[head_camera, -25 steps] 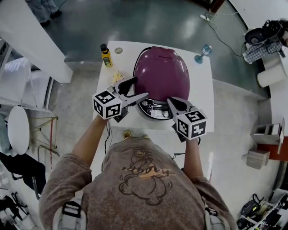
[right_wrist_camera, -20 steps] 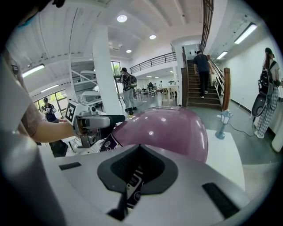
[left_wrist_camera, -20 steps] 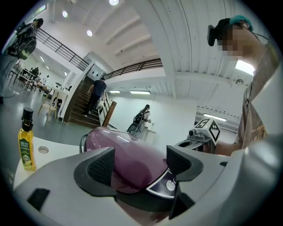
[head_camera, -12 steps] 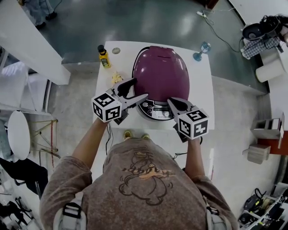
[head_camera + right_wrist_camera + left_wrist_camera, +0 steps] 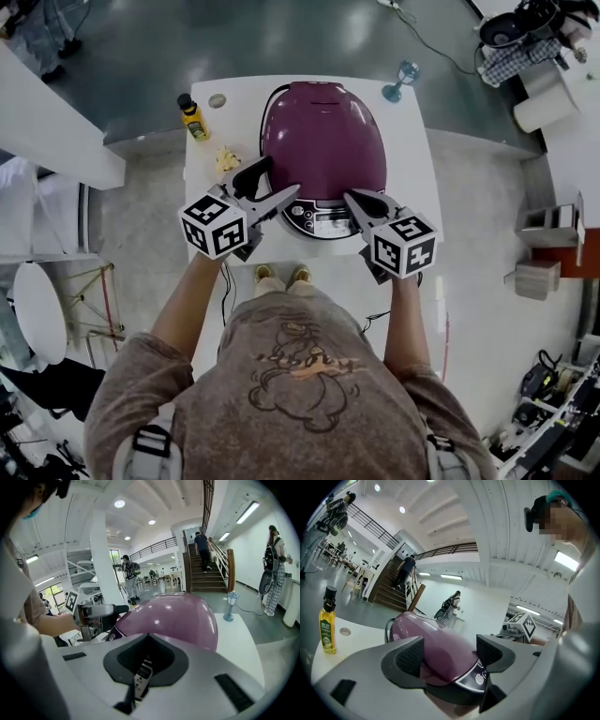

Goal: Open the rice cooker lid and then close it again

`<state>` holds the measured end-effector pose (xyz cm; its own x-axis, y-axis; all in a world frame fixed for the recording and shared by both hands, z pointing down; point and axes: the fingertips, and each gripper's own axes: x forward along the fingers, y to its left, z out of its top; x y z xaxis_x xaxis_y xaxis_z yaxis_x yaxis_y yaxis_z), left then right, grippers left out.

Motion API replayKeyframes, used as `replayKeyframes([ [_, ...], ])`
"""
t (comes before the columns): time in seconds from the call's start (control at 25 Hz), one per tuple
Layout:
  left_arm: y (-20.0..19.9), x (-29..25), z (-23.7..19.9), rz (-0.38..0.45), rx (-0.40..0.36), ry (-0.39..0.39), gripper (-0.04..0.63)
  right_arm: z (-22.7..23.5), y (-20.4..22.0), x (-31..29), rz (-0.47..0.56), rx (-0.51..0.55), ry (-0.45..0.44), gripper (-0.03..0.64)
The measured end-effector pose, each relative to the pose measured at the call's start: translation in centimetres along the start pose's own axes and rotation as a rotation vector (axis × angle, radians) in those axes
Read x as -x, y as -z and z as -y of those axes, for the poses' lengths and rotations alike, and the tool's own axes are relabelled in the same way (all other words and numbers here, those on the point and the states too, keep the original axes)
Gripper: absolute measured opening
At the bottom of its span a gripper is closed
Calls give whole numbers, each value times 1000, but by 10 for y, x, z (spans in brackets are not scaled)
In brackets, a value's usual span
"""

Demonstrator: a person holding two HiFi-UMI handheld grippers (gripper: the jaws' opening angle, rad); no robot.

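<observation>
Rice cooker (image 5: 323,141) centre of white table (image 5: 412,187), lid down. Left gripper (image 5: 279,178) jaws spread, gripping nothing, at cooker's front-left. Right gripper (image 5: 350,198) pinched together, empty, by control panel (image 5: 323,221). Risks: closed tip hits wrong button; glossy dome slips; cooker shoved back.

The control panel (image 5: 323,218) lettering is unreadably small.
</observation>
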<state>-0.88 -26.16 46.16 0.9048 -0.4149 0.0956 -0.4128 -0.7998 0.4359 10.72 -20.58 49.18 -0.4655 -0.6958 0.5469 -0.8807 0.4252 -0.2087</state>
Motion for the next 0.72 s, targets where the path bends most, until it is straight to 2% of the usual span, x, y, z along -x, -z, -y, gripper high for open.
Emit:
replayKeyframes([
  [0.2,3,-1,1,-5,-5,-10,365,0,2,1,36,55,74,5],
  [0.4,-4,0,10,-10,47,10,365,-3,0,12,80,126,121,5],
  [0.56,-13,8,34,4,-11,-1,365,-4,-8,41,180,124,143,5],
  [0.72,-5,15,64,17,-33,-1,365,0,-1,78,286,104,174,5],
])
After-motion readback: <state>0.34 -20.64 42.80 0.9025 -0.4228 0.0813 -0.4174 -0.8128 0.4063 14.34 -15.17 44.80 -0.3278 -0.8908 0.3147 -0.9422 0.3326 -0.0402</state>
